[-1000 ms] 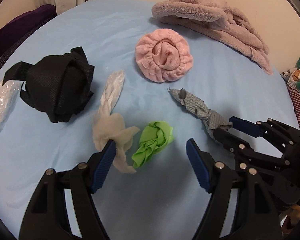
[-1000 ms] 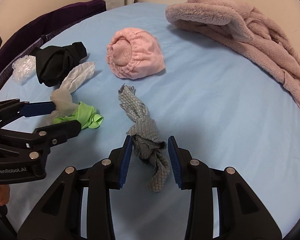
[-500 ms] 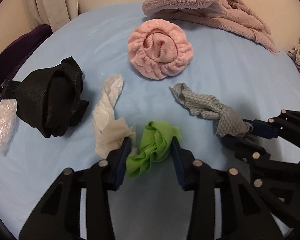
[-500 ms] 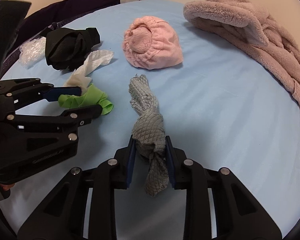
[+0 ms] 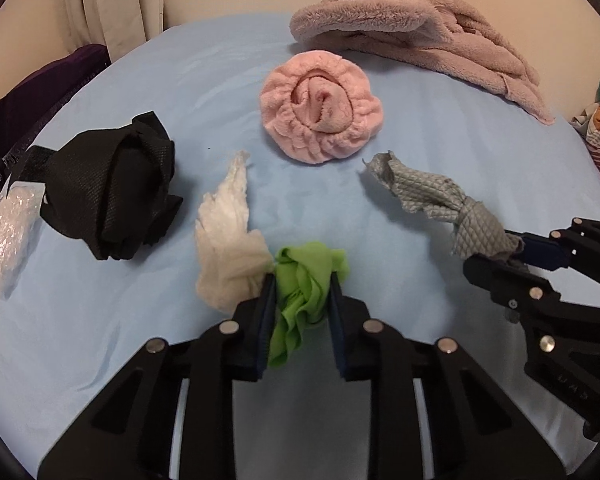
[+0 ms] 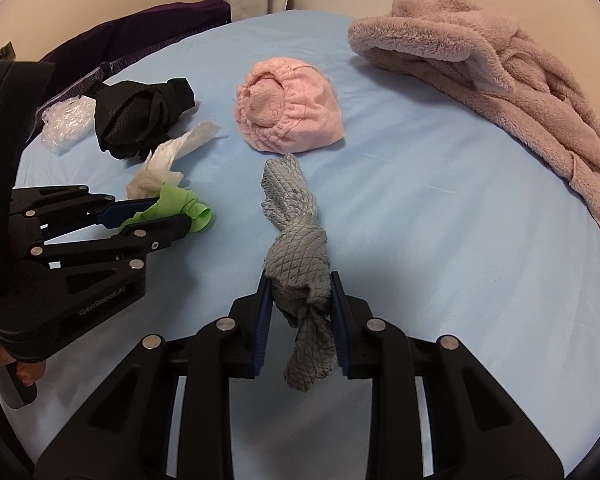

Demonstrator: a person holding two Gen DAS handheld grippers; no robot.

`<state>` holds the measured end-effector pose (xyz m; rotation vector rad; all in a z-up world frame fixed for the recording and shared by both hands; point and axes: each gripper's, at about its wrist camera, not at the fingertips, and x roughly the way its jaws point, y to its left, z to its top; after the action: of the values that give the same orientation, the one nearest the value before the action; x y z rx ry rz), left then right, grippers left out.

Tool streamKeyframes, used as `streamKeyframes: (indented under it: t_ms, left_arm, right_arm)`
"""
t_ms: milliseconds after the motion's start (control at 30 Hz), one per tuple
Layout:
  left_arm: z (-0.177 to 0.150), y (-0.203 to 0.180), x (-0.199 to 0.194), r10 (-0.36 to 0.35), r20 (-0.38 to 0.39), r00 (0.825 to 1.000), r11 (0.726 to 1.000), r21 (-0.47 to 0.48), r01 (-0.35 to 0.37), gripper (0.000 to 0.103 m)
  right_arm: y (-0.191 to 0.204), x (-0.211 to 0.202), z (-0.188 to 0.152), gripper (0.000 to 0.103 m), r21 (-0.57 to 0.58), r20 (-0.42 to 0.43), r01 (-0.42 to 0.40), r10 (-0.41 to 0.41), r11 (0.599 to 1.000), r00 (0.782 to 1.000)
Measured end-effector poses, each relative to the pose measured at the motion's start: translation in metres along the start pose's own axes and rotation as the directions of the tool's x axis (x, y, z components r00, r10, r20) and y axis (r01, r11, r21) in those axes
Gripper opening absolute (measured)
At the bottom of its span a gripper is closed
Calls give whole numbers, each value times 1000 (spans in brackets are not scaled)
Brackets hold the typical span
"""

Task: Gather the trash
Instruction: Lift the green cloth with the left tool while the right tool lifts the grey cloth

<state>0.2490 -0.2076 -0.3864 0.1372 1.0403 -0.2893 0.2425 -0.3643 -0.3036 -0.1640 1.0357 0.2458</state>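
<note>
On pale blue sheet (image 5: 440, 152): left gripper (image 5: 302, 300) clamping crumpled lime-green cloth wad (image 5: 304, 284), right gripper (image 6: 299, 300) clamping knotted grey quilted rag (image 6: 298, 264); risking snagging adjacent cream tissue twist (image 5: 226, 240) (touching green wad).

Left wrist view: bare blue bed sheet (image 5: 100, 360) fills the lower left of the frame, open to passage. At centre left the white tissue (image 5: 226, 236) touches the green rag (image 5: 304, 280), leaving no gap there. The black cloth (image 5: 108, 196) and clear plastic (image 5: 4, 236) block the left edge. A narrow open lane runs between tissue and grey rag (image 5: 440, 204), closed at its upper end by the pink towel (image 5: 320, 120).

Right wrist view: wide bare sheet at centre right and lower right; the fleece blanket (image 6: 500, 80) bars the upper right.
</note>
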Motion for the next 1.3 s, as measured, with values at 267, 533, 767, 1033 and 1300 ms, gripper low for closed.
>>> streamKeyframes:
  t_ms: [267,533,767,1033,1300]
  left_arm:
    - [-18,7,-33,-48,11,999,998,-29,48,25]
    - [-50,19,-62,-96,3,995,994,-51,96,25]
    - [-78,39,-82,-98,-3,995,992,-84,97,25]
    - [-106,65,-89,-63,-33,997,990,-127,58,27]
    - [-126,82,-88,-38,-88,995,989,-149,25,32]
  right_arm:
    - [12,-22,-4,26,3,11,-11,11,1000,1000]
    - [25,-46,-13,25,5,5,-17,17,1000,1000]
    - [42,-60,-22,25,-5,-5,-31,31,1000,1000]
    - [65,-71,-26,25,-32,-7,-47,47,998,999]
    - [78,-77,-26,25,-49,-10,-52,52,997,999]
